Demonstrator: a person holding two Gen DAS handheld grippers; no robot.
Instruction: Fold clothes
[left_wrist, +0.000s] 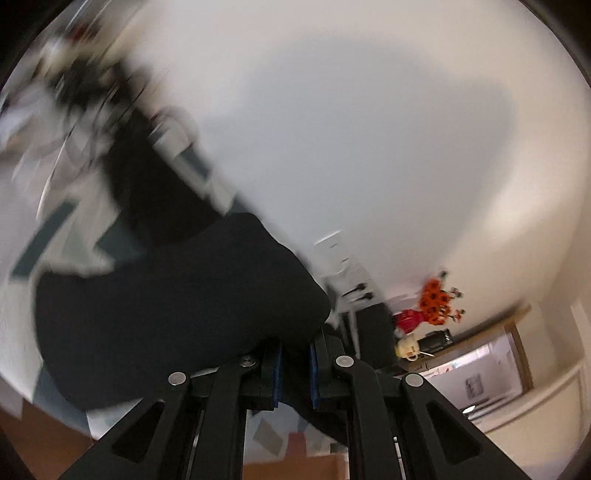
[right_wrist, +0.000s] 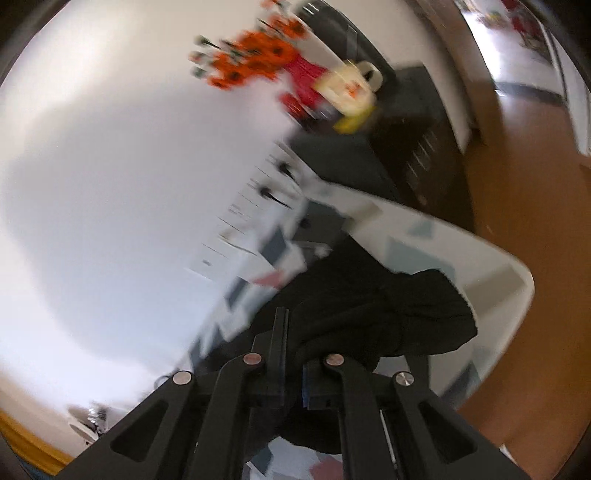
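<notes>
Both grippers, left gripper (left_wrist: 295, 363) and right gripper (right_wrist: 293, 363), are clamped on a black garment (left_wrist: 177, 306), apparently lifted above the patterned table (right_wrist: 491, 258). Motion blur smears the background.

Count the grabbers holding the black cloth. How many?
2. The left gripper pinches the black cloth at one spot, and the right gripper pinches it at another. Blur may hide more of the cloth.

left hand-held gripper (left_wrist: 295, 363): matte black angular linkage arms | round silver pivot screws | blue pads inside the fingers | right hand-held gripper (right_wrist: 293, 365): same black arms, silver screws, blue pad edges
</notes>
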